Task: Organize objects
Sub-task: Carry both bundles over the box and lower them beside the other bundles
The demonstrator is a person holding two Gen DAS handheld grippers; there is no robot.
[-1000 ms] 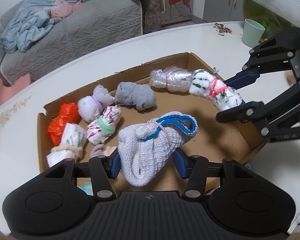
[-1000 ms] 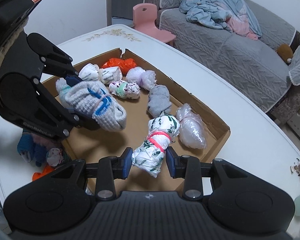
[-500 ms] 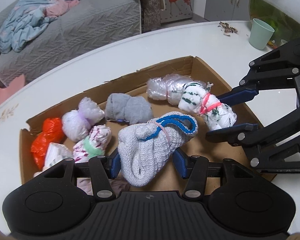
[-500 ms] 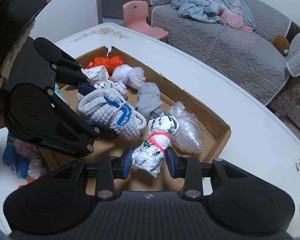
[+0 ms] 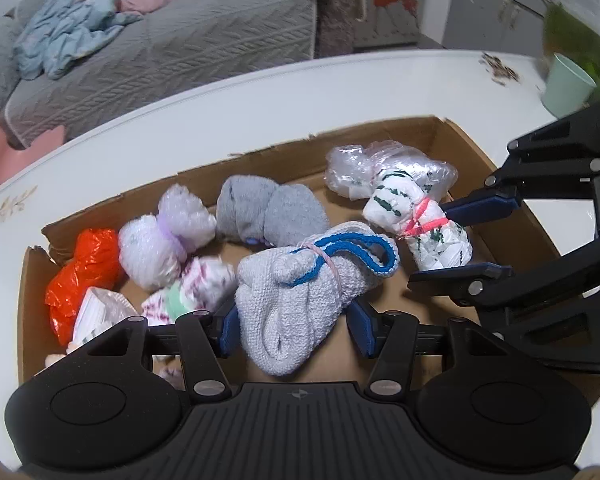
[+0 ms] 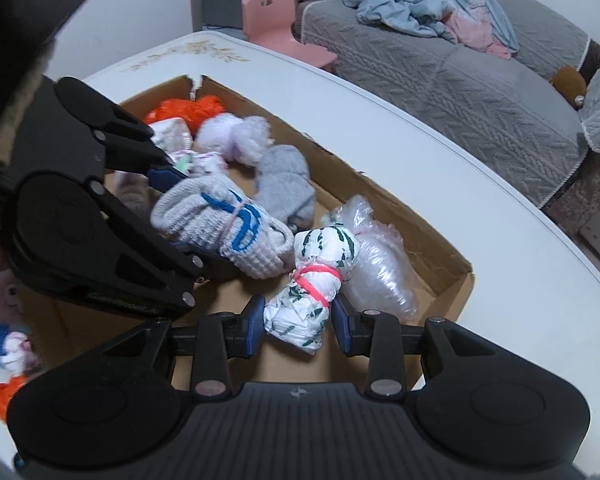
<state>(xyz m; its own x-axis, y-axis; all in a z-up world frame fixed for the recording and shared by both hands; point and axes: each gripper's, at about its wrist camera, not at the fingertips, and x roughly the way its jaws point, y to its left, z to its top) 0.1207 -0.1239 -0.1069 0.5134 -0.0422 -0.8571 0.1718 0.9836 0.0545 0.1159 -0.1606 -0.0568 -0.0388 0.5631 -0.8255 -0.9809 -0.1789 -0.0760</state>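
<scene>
Two bundles clamped — knit sock roll [image 5: 300,300] (left hand-held gripper [image 5: 294,326]), leafy bundle [image 6: 312,300] (right [image 6: 298,324]) — long axes pointing away.

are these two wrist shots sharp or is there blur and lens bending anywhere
Left wrist view: fisheye curves the white table edge; the pale green cup is smeared, the grey knitted bundle sharp. Right wrist view: the orange plastic bundle is blurred.

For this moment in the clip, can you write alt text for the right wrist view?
The right gripper holds a white, green-printed bundle tied with a pink band over a cardboard box of wrapped bundles on a white table. To the left, the left gripper holds a grey knit bundle with blue trim; a grey sofa sits behind.
</scene>
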